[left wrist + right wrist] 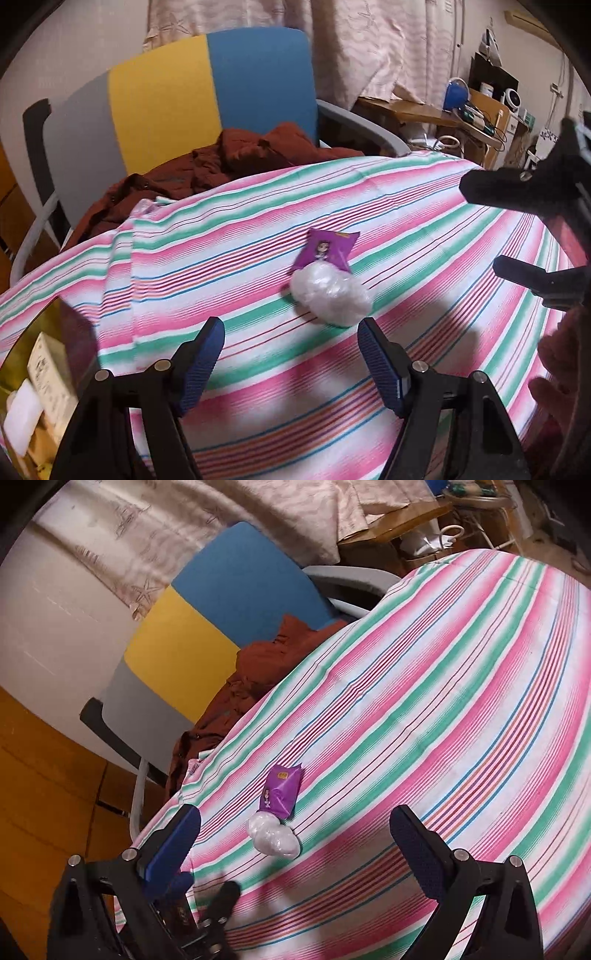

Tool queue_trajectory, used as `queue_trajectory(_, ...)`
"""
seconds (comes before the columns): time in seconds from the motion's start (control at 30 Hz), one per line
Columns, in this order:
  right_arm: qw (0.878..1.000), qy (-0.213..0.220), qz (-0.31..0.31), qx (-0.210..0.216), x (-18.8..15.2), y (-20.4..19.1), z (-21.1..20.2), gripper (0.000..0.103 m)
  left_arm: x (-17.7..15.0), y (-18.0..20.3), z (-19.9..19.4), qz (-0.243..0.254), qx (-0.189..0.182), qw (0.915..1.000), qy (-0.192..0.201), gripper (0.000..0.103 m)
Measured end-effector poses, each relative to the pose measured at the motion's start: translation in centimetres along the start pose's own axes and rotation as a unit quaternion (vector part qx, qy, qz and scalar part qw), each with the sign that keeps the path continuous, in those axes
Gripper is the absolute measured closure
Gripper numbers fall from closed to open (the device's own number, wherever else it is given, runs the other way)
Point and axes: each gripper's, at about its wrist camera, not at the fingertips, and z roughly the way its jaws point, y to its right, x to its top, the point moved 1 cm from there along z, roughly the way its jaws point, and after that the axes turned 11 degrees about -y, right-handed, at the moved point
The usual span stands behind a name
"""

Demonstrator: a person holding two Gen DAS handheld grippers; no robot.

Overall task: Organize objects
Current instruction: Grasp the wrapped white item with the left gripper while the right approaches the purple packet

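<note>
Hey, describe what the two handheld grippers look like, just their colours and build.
Both match. The left gripper has a black plastic frame with silver round pivot bolts and two fingers faced with dark blue ribbed pads. The right gripper has the same black frame, silver bolts and blue textured fingers. No cables or sleeves are visible.

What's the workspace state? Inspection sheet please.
Surface: striped tablecloth, wrinkled at its left edge.
Job's things: purple packet touching a white plastic-wrapped bundle, mid-table.
Clutter: gold container holding boxes, lower left.
Grippers: left claw open, empty, short of the bundle; right claw open, empty.
Cables: cords on the far desk.
Surroundings: yellow-blue chair with rust-brown garment; curtain.
</note>
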Motion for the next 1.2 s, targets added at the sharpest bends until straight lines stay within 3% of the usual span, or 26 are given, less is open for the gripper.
queue_trajectory(0.5,1.000,-0.011,0.012,-0.021,0.1,0.4,1.0,0.000,4.0,1.2,4.9,-0.023,-0.060,0.9978,-0.015,0.031)
queue_trajectory(0.63,0.999,-0.016,0.012,-0.026,0.0,0.5,1.4,0.000,4.4,1.2,7.4,-0.025,-0.066,0.9964,-0.046,0.054)
queue_trajectory(0.67,0.999,-0.016,0.011,-0.028,0.0,0.5,1.4,0.000,4.3,1.0,7.8,-0.026,-0.073,0.9957,-0.052,0.063)
queue_trajectory(0.77,0.999,-0.019,0.012,-0.028,0.0,0.6,1.6,0.000,3.6,0.1,7.9,-0.038,-0.087,0.9943,-0.048,0.068)
queue_trajectory(1.2,0.997,-0.073,-0.014,-0.036,-0.7,-0.3,4.0,0.000,-4.0,-1.0,3.5,-0.062,-0.090,0.9923,-0.058,0.069)
